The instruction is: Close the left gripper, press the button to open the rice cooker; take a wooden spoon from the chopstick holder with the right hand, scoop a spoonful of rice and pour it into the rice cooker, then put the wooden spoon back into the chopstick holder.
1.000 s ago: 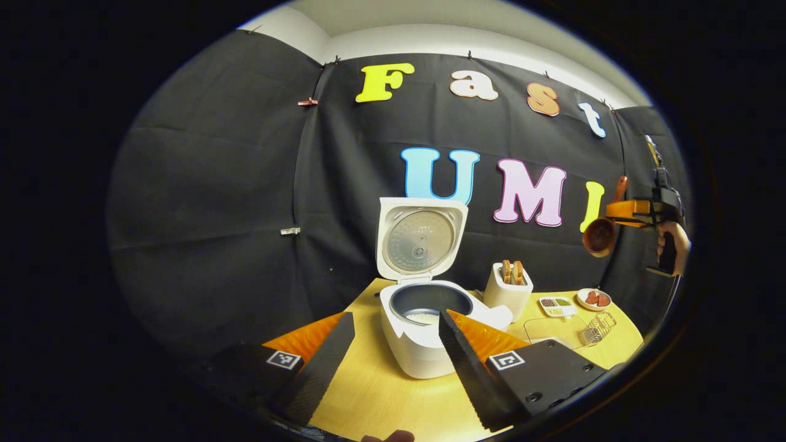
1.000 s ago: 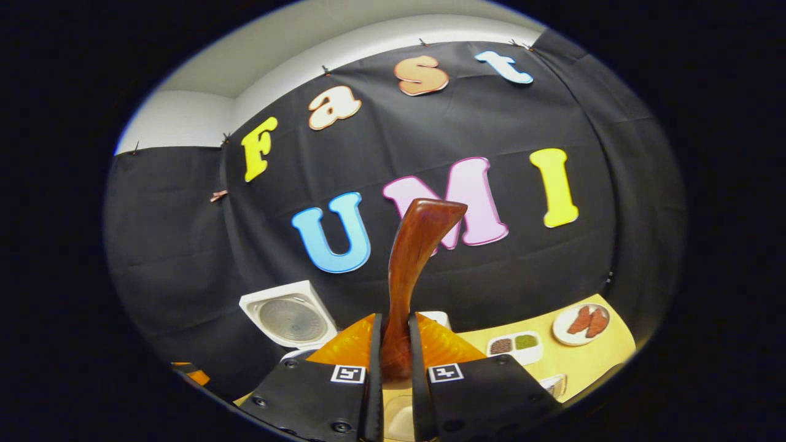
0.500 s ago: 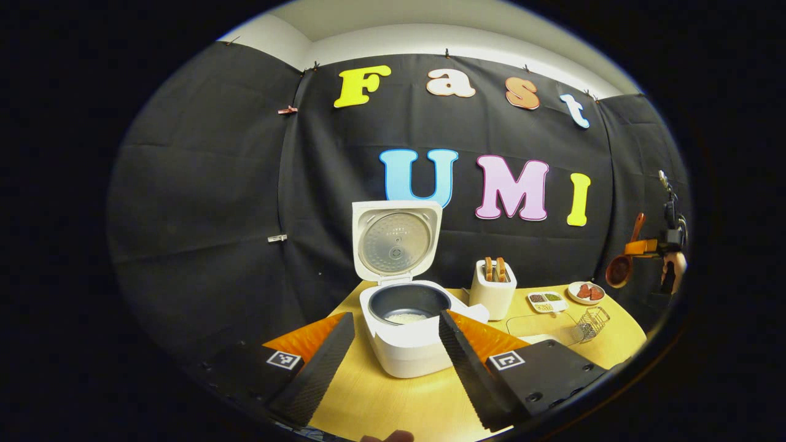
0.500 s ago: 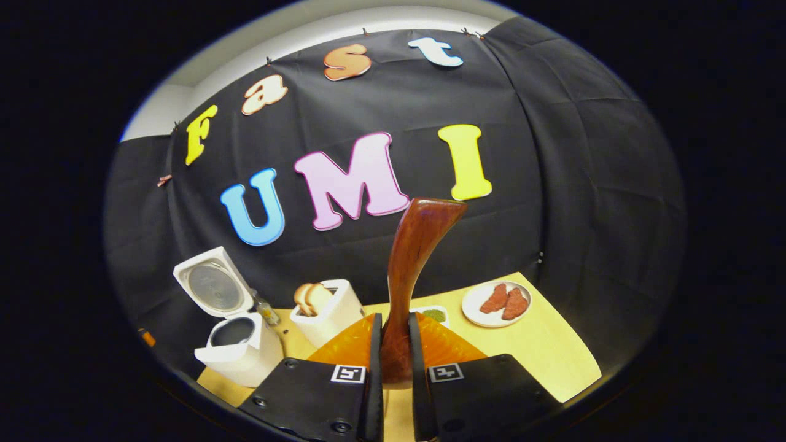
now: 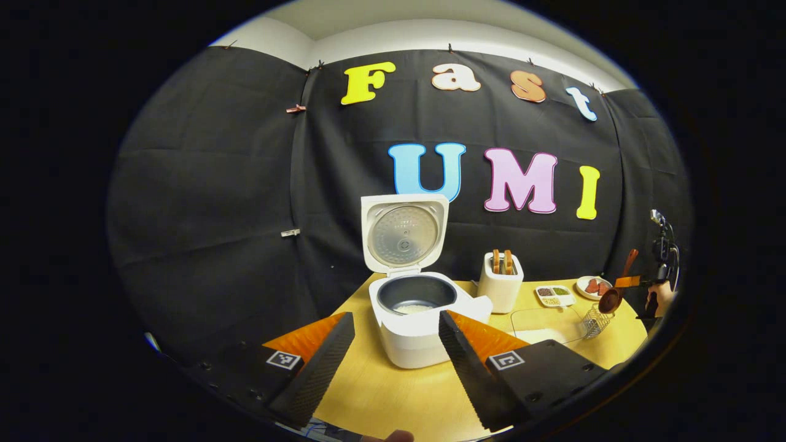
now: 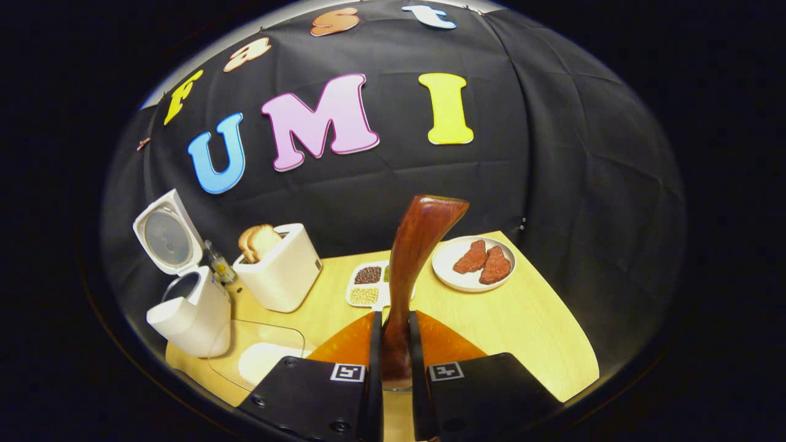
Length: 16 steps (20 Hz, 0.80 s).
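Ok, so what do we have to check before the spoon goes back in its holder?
1. Rice cooker lid open: ok, it stands straight up.
2. Rice in the pot: ok, a white patch lies at the bottom.
3. Spoon held tight: ok, both fingers of the right gripper press on its handle.
4. Spoon emptied: cannot tell, its bowl looks too small in the left gripper view.
5. Spoon lined up with the wire holder: ok, roughly; it hangs just above, not in yet.
6. Left gripper out of the way: ok, open, far from the holder.
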Each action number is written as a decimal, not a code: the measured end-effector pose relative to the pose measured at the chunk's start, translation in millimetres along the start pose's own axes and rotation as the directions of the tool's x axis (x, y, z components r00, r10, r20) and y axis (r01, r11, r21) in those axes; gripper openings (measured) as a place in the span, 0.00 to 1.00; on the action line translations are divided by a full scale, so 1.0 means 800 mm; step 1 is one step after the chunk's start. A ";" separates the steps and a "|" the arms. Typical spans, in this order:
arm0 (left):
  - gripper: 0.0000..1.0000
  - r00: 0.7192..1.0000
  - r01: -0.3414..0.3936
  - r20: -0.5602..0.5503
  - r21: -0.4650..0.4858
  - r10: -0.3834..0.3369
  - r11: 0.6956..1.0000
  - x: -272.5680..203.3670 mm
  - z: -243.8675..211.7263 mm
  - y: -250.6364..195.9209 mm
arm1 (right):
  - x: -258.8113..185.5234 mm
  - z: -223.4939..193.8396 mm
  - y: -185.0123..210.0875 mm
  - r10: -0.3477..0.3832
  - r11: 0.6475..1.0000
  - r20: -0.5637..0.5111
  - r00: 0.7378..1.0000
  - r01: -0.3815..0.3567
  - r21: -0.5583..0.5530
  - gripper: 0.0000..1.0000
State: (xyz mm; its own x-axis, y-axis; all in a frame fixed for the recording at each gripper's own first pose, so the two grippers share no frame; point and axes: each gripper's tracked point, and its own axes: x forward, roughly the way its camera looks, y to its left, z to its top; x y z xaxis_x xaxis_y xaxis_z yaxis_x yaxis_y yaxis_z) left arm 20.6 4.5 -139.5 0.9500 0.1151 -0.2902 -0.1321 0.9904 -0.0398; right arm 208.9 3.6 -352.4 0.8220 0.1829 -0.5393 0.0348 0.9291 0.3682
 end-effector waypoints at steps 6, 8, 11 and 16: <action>0.95 0.999 -0.022 -0.025 -0.004 0.022 1.000 -0.013 -0.006 0.014 | 0.026 -0.055 -0.009 -0.018 0.999 -0.094 0.995 0.023 0.044 0.23; 0.95 1.000 -0.019 -0.024 0.000 0.019 1.000 -0.011 -0.003 0.012 | 0.033 -0.062 -0.016 -0.025 0.998 -0.114 0.993 0.031 0.058 0.24; 0.95 1.000 0.006 -0.016 0.009 -0.006 1.000 -0.006 0.003 0.003 | 0.030 -0.056 -0.034 -0.050 0.996 -0.101 0.994 0.058 0.071 0.25; 0.95 0.998 0.069 -0.009 -0.004 -0.069 0.998 0.013 0.013 -0.019 | -0.004 -0.051 -0.049 -0.067 0.992 -0.104 0.992 0.077 0.098 0.48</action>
State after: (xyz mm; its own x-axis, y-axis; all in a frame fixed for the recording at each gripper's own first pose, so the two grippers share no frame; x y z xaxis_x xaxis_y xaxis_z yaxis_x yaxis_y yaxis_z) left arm 35.3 -8.3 -132.0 0.9544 0.0459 -0.2951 -0.0675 0.9957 -0.0634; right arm 181.6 -20.4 -396.3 0.7543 0.1530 -0.6384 0.1535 0.9044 0.3981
